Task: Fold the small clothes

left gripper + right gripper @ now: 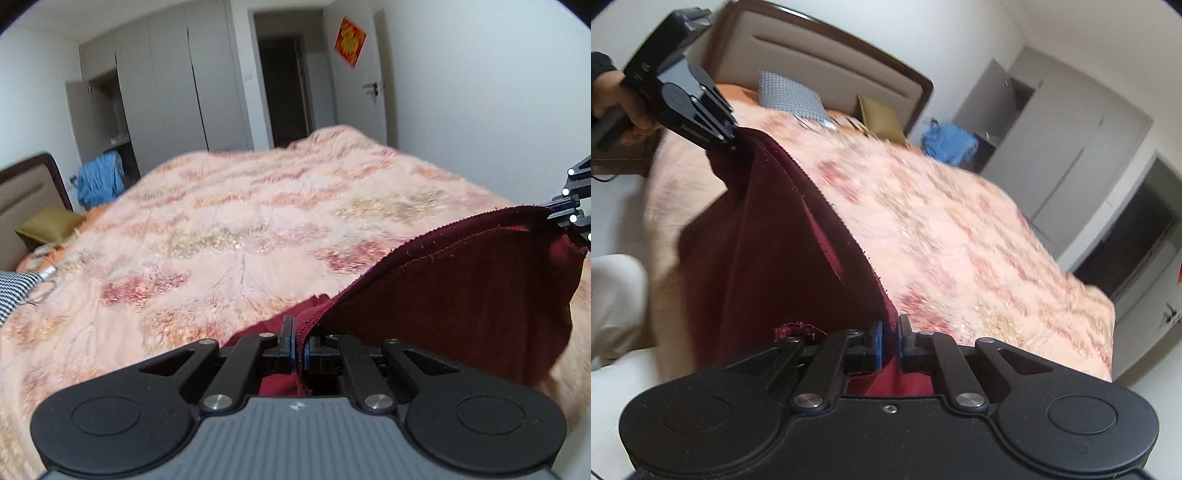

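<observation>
1. Because a fold needs a straight edge to start from, the dark red garment is held up over the near side of the bed, stretched between the two grippers by its stitched hem, with the rest of the cloth hanging below.
2. The left gripper has its jaws nearly together, pinching one end of that hem between the blue pads.
3. The right gripper is likewise clamped on the other end, so both corners are secured and the cloth cannot slip while it is carried.
4. Seen from the right wrist, a hand grips the left tool's handle, and the hem runs taut from one tool to the other; that tension likely serves to pull out creases before the garment is laid down.
5. Under it lies the fuzzy pink blanket, broad and flat, a fair surface for folding.
6. Farther off are a checked pillow, an olive cushion by the headboard, and blue cloth near the wardrobe.
</observation>
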Tool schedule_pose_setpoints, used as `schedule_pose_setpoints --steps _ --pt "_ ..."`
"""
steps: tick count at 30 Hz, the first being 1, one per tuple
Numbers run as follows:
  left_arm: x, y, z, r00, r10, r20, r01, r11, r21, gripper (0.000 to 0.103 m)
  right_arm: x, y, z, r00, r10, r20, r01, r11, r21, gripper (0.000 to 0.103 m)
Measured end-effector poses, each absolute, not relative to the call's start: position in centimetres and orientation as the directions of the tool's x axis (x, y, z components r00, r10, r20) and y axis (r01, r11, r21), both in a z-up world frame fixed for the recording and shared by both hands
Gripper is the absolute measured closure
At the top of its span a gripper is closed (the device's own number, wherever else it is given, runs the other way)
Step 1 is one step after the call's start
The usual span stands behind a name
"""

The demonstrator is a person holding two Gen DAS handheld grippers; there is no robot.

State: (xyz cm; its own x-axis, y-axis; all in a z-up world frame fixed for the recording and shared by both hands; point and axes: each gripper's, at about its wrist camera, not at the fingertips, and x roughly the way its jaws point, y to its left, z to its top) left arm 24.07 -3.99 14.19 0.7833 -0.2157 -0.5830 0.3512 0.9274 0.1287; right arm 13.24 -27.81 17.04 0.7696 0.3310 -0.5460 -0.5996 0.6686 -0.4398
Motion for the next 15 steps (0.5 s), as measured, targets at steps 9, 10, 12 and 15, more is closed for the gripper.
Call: schedule_pose_setpoints --steps 9,10,12,15 --pt "38.1 -3.6 6.6 0.648 -0.245 -0.721 0.353 0.936 -0.001 0.099 26.7 -28.5 10.4 0.686 0.296 -0.664 -0.606 0.737 -0.298 0.095" --pt "39.0 -3.5 5.7 0.635 -0.253 -0.73 0.36 0.933 -0.011 0.099 27.6 -28.6 9.6 0.675 0.293 -0.677 -0.608 0.74 -0.286 0.095" --pt "40.3 -3.3 4.3 0.611 -0.268 -0.745 0.369 0.929 -0.032 0.099 29.0 -28.9 8.1 0.655 0.293 -0.697 -0.611 0.748 -0.26 0.095" --pt "41.5 -2.7 2.7 0.589 -0.296 -0.752 0.368 0.927 -0.076 0.098 30.1 -28.9 6.5 0.631 0.303 -0.715 -0.616 0.755 -0.224 0.094"
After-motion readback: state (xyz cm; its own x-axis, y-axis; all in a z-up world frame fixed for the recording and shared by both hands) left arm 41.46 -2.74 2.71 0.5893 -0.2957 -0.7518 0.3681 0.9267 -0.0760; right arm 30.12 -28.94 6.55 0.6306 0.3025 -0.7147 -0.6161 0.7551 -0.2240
